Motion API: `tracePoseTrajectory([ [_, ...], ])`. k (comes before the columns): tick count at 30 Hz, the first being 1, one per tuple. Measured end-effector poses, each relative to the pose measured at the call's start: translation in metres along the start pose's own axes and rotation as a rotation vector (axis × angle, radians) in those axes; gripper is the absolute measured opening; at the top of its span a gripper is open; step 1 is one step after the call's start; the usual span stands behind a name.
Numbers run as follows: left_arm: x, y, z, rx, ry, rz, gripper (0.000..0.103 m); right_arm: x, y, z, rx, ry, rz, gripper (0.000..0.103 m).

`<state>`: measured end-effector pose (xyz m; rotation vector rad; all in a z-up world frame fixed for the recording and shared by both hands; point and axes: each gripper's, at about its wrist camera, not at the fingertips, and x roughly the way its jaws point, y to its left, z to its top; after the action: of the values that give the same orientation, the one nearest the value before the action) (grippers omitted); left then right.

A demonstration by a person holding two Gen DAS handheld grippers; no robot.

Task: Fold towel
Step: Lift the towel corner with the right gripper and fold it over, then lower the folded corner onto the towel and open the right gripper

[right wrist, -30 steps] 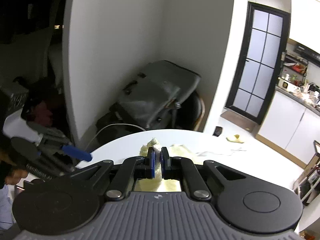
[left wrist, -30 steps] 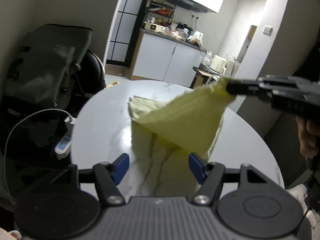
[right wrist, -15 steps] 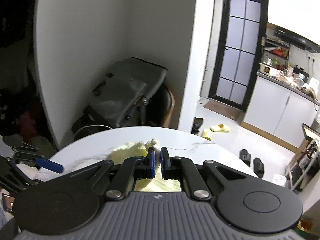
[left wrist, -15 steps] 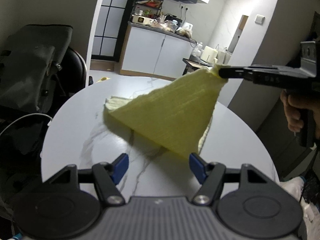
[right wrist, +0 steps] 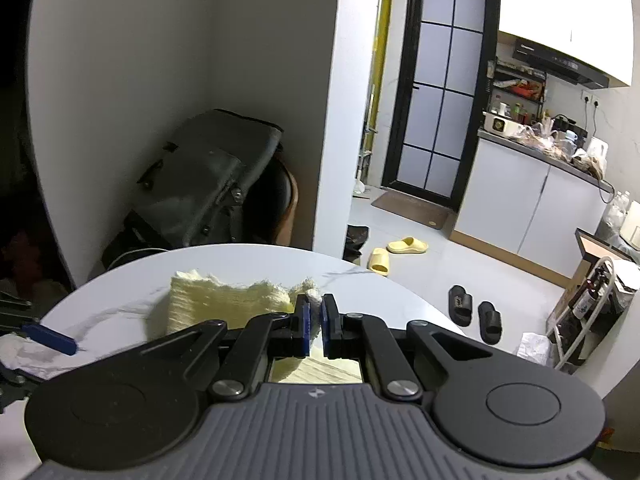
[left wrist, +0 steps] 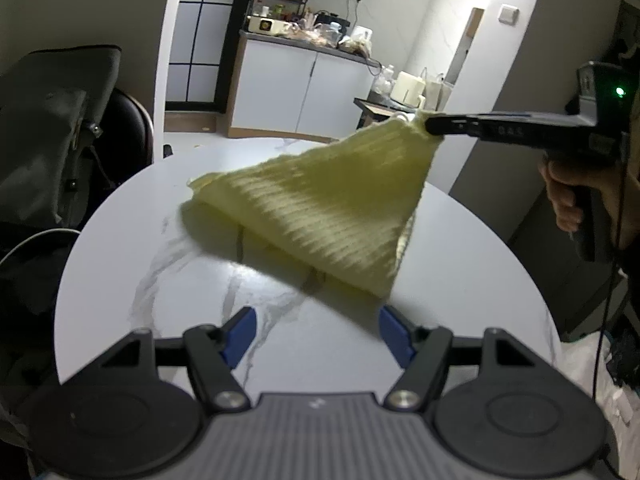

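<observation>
A pale yellow towel (left wrist: pixel 328 212) hangs in a triangle above the round white marble table (left wrist: pixel 460 280). Its far left end rests on the table. My right gripper (right wrist: pixel 314 322) is shut on one corner of the towel (right wrist: pixel 228 300) and holds it up; in the left wrist view that gripper (left wrist: pixel 430 125) reaches in from the right. My left gripper (left wrist: pixel 316 334) is open and empty, low over the table's near edge, just in front of the towel's hanging lower corner. One of its blue fingertips (right wrist: pixel 48 338) shows at the left of the right wrist view.
A grey bag on a dark chair (left wrist: pixel 60 120) stands left of the table. White kitchen cabinets (left wrist: pixel 300 88) are behind. Slippers (right wrist: pixel 400 246) lie on the floor by the glass door (right wrist: pixel 436 92). A white cable (left wrist: pixel 36 240) runs beside the table's left edge.
My right gripper has lifted the towel corner higher and carried it toward my left gripper, so the towel hangs closer and larger. My left gripper stays open.
</observation>
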<state>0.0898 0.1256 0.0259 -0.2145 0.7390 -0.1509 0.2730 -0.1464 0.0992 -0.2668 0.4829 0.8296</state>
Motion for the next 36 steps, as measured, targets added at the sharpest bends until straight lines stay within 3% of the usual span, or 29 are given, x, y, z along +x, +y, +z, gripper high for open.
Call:
tracePoseTrajectory([
  [31, 0.02, -0.024, 0.008, 0.057, 0.005, -0.033, 0.075, 0.037, -0.065, -0.047, 0.147, 0.106, -0.071, 0.006],
  [36, 0.025, -0.025, 0.002, 0.049, 0.028, -0.048, 0.075, 0.048, -0.064, -0.056, 0.131, 0.12, -0.123, 0.009],
])
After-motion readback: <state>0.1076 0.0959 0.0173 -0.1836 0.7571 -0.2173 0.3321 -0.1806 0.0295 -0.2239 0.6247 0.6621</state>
